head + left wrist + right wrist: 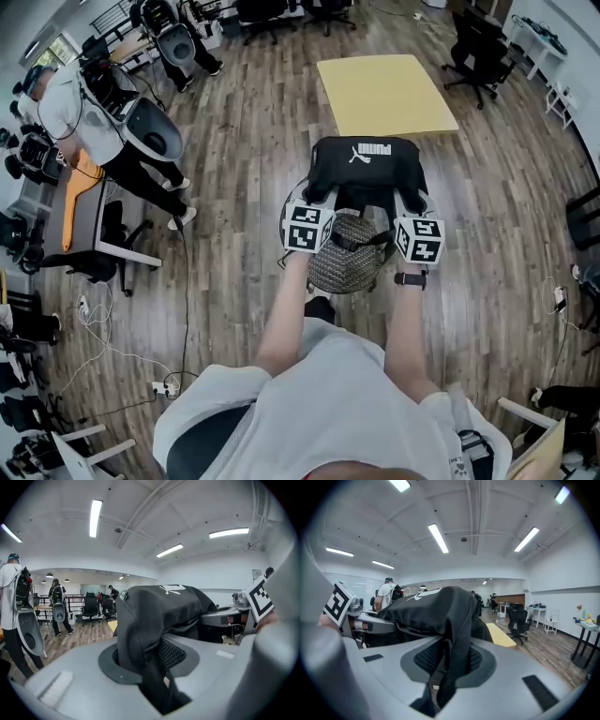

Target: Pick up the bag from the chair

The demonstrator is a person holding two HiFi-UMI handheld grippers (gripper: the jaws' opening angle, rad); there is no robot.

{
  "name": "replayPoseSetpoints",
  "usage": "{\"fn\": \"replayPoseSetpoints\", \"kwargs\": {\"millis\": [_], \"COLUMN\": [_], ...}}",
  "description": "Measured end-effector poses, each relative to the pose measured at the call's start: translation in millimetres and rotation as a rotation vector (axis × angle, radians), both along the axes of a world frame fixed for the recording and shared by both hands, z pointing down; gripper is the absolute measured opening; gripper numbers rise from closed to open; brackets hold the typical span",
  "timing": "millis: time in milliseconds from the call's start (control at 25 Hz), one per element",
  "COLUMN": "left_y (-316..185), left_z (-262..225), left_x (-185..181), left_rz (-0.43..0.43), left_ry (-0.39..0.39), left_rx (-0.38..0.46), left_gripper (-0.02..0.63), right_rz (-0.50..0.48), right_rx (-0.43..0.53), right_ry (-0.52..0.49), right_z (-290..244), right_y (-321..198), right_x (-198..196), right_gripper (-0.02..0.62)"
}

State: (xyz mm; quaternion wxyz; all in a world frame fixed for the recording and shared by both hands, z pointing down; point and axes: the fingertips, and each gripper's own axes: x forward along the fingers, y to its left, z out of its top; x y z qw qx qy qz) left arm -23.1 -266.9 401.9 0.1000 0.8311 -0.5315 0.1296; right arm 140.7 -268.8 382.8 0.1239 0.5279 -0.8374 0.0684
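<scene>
Starting on the left: the left gripper (151, 667) is clamped down on a fold of black fabric and strap. The cloth is wedged right into the slot between its jaws, so nothing is left spread there.

In the middle, the bag (367, 167) is held up between the two grippers, over the far side of the chair (349, 267), with the mesh seat seen just below and nearer the person. Whether it touches the chair anywhere can't be told from above. A yellow table (384, 94) is seen just beyond it.

Looks-wise it's a plain black fabric bag, matte, with a white logo printed on top. It's slumped and creased rather than boxy.

Handling, as a guess: it's judged soft and floppy and probably pretty light, since it sags and folds over the jaws. It isn't fragile and the cloth isn't slippery, but a thin pinch of fabric could be pulled out if it's yanked. The straps or a thick bunched edge on each side would be the better spots to grab.

On the right, the right gripper (443, 677) is likewise pinched shut on a hanging fold of the same bag.
</scene>
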Motion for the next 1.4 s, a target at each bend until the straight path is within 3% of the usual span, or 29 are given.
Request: {"fn": "replayPoseSetpoints", "kwargs": {"millis": [360,800,1400], "left_y": [26.2,64.0,86.4], "left_z": [-74.4,-128.4,-138.3], "left_x": [11.6,8.1,-3.1], "left_rz": [-0.007,0.001,-0.017], "left_ry": [0.002,0.008,0.037], "left_rx": [0.148,0.284,0.312], "left_gripper": [0.123,0.124,0.124], "right_rz": [0.002,0.012,0.001], "right_rx": [0.152,0.286,0.322], "right_ry": [-0.018,-0.043,-0.022], "right_z": [-74.9,-127.1,-141.8], "right_y": [28.7,72.0,95.7], "right_x": [12.2,9.2,-2.0], "right_gripper": [0.089,0.092,0.092]}}
